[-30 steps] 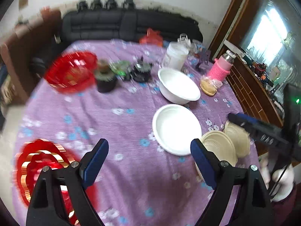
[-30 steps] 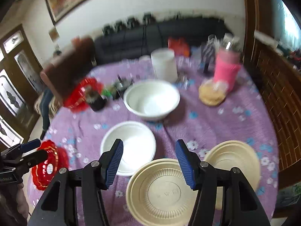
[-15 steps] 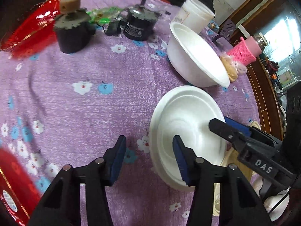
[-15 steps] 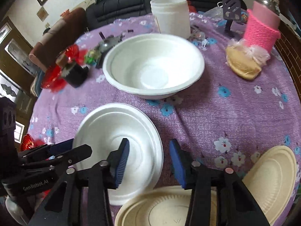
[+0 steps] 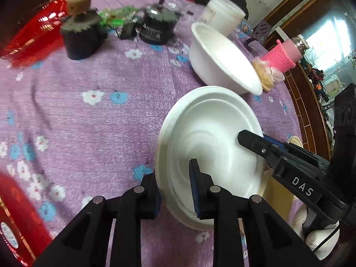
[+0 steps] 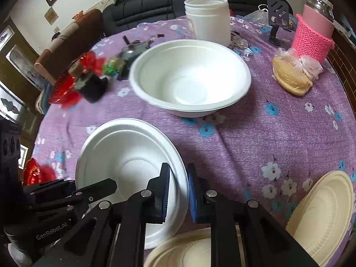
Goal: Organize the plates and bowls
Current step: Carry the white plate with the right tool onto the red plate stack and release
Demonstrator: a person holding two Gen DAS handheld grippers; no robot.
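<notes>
Purple-cloth bench [image 5: 93, 133]: left claw [image 5: 175, 189] and right claw [image 6: 178, 191], jaws just closing, each pinch opposite rims of white plate [image 5: 211, 146]; likely next, lift level toward white bowl [image 6: 189, 77].

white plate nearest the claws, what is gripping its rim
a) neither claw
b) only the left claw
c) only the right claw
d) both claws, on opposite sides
d: the left claw pinches one edge of the white plate, and the right claw pinches the opposite edge.

One white plate [image 6: 124, 155], one white bowl [image 6: 189, 77], two beige plates [image 6: 322, 211].
</notes>
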